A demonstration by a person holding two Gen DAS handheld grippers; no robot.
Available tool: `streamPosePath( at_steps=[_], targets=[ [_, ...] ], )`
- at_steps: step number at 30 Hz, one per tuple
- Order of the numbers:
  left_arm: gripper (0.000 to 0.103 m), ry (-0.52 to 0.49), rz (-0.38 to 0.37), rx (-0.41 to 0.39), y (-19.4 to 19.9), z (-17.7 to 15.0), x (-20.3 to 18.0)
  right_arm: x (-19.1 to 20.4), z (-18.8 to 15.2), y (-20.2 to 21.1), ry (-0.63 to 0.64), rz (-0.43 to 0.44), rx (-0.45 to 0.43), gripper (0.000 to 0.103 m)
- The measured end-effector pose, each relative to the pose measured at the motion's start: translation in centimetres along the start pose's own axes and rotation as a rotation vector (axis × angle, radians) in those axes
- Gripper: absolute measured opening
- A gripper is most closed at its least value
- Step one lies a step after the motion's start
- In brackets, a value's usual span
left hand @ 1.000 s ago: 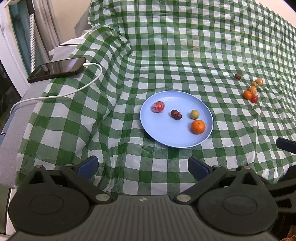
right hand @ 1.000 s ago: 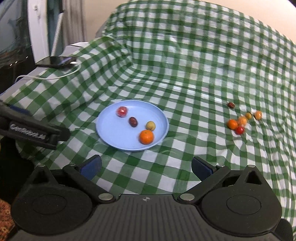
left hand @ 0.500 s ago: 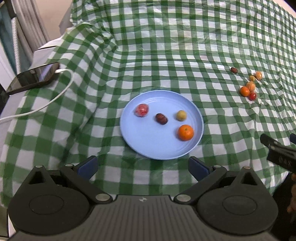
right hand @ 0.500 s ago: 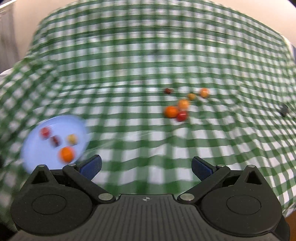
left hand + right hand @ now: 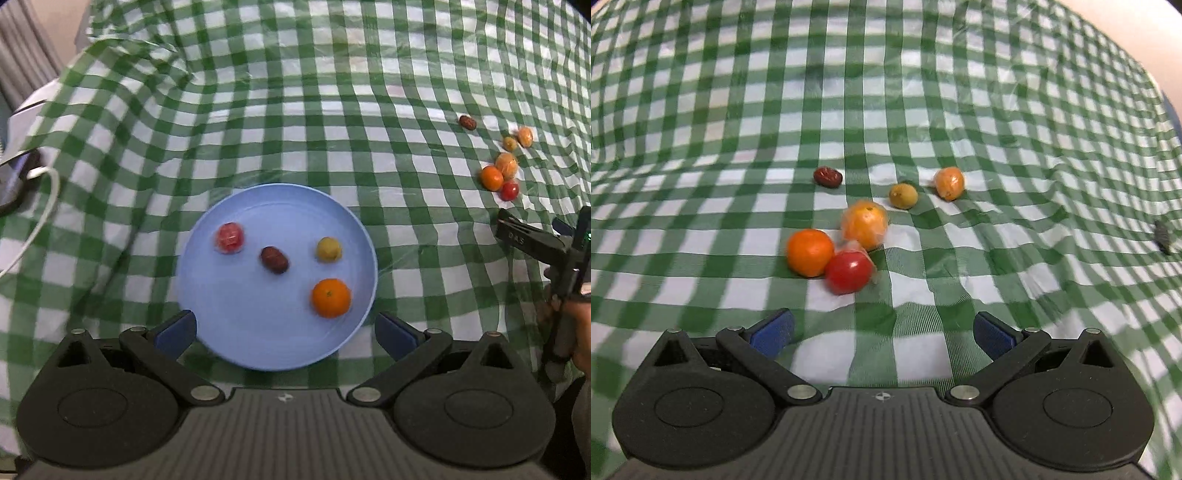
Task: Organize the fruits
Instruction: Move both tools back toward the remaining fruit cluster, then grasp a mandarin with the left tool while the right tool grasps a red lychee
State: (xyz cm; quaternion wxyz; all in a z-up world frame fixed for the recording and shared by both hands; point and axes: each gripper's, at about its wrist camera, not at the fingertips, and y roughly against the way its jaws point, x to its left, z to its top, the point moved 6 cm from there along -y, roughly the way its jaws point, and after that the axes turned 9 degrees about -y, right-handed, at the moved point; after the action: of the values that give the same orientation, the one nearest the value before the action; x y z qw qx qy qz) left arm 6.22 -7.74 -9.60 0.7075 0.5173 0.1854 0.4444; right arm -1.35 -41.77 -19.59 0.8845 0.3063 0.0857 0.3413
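Trailing in from the left edge, a white cable (image 5: 35, 221) lies on the green checked tablecloth (image 5: 295, 110), well left of the blue plate (image 5: 229, 332). Hovering at the plate's near rim, the left gripper (image 5: 283, 332) has its blue-padded fingers spread wide, holding nothing. On the plate, from left: a wrapped red fruit (image 5: 229, 238), a dark date (image 5: 274, 260) beside it, a small yellow fruit (image 5: 328, 249), and an orange (image 5: 331, 298) nearest the rim. Well right of the plate, the loose pile waits on the cloth: a second date (image 5: 827, 177) farthest back, a bare orange (image 5: 809, 252) touching a red tomato (image 5: 849, 273), a wrapped orange (image 5: 864, 224) just behind those two, then a small greenish-yellow fruit (image 5: 903, 196) and a wrapped small orange fruit (image 5: 949, 183). Right gripper (image 5: 882, 336), jaws wide and empty, sits just short of the tomato. Far right of the plate, a small dark object (image 5: 1161, 236), too blurred to identify.
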Motion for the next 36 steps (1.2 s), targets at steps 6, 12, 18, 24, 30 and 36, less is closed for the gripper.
streamPosePath(
  at_steps=[6,12,18,24,30,36],
  targets=[
    [0.103,-0.056,-0.006,0.003,-2.7,3.5,-3.2,-0.7,1.2,-3.3,-0.043,0.059,-0.006,0.102],
    [0.103,-0.087,-0.06,-0.03,-5.2,8.2,-8.3,-2.2,2.3,-3.7,-0.099,0.082,-0.008,0.05],
    [0.103,-0.147,-0.14,-0.083,-8.1,12.8,-14.5,-4.3,3.6,-3.9,-0.195,0.073,-0.016,0.028],
    [0.103,-0.271,-0.217,-0.118,-11.8,16.4,-20.7,-8.4,4.1,-4.8,-0.287,-0.039,-0.015,0.026],
    [0.102,-0.358,-0.224,-0.105,-14.8,18.1,-24.0,-8.4,4.4,-5.4,-0.248,-0.017,-0.032,0.05],
    [0.099,-0.362,-0.233,-0.116,-15.8,19.0,-24.4,-8.4,4.8,-5.7,-0.238,-0.025,-0.054,0.054]
  ],
)
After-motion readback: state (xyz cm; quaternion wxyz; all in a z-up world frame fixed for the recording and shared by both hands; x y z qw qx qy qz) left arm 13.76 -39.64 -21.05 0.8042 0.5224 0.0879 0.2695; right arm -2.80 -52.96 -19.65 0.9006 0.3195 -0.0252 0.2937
